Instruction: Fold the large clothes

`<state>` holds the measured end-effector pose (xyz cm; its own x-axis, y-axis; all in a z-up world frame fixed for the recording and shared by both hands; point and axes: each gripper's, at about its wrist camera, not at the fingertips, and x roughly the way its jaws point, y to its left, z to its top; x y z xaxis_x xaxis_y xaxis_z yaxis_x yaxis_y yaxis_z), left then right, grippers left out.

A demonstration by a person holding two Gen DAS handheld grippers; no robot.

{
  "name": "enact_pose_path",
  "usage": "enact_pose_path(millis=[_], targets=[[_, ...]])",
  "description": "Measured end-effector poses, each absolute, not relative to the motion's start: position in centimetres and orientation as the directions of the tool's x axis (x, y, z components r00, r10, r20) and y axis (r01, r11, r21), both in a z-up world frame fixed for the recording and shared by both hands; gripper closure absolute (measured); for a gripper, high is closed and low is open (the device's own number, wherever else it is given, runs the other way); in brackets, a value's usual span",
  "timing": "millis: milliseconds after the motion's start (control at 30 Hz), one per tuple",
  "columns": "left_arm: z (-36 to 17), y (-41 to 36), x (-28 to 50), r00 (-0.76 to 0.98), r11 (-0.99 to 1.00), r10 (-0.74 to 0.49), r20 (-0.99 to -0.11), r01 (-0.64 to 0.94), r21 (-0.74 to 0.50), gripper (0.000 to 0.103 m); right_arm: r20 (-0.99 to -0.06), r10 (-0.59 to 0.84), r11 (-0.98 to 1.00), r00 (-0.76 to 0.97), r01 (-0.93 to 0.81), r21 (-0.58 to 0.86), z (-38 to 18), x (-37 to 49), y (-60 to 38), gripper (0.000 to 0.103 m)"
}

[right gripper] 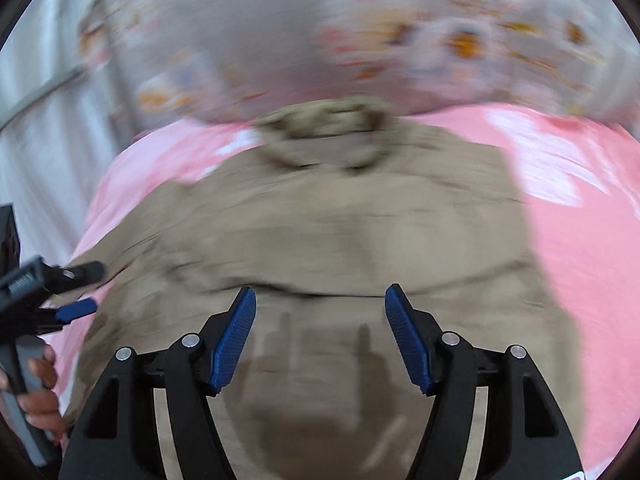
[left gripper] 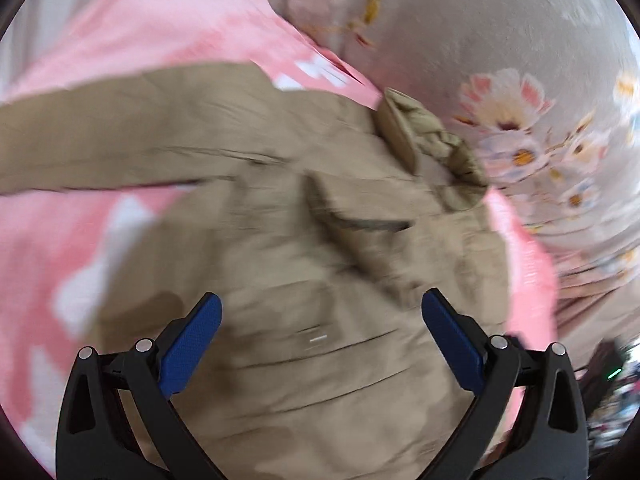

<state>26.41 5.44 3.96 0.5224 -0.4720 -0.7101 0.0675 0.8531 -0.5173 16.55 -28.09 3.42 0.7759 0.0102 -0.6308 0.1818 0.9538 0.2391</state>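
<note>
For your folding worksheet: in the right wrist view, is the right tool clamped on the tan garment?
No, the right tool is open above the tan garment.

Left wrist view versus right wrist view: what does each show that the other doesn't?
Only the left wrist view shows a sleeve stretched out to the side. Only the right wrist view shows the other gripper, the left gripper, and the hand holding it. Both show the tan jacket on the pink blanket, its bunched collar, the floral bedding, and open, empty jaws.
</note>
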Motion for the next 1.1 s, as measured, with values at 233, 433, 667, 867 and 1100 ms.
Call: enact_pose_path(millis=[233,433,667,867,1100], targets=[[1.0,0.3,31.6,0.405,0.825,-0.522,-0.751,0.014,-0.565,0.007,-0.65,-0.051,0.854,0.758,0.371,0.366,1.9,16.5,-37.0,0.039],[0.4,0.1,32.9,0.404,0.847,-0.492,-0.771,0.019,-0.531,0.076,-0.657,0.07,0.75,0.751,0.394,0.531,-0.5,19.3,-40.9,0.045],[3.1,1.3,34.3,0.552,0.899,-0.393,-0.735,0.064,-0.433,0.096,-0.63,0.205,0.633,0.749,0.389,0.669,-2.3,23.3,-42.2,0.095],[1.6,0.3,34.3,0.573,0.941,-0.322,-0.753,0.106,-0.321,0.096,-0.575,0.004,0.772,0.818,0.363,0.521,1.5,22.6,-39.8,0.101],[-1.9,-0.6,33.5,0.603,0.964,-0.26,-0.755,0.122,-0.235,0.094,-0.715,-0.083,0.849,0.694,0.425,0.313,-1.7,24.4,-38.0,0.1]])
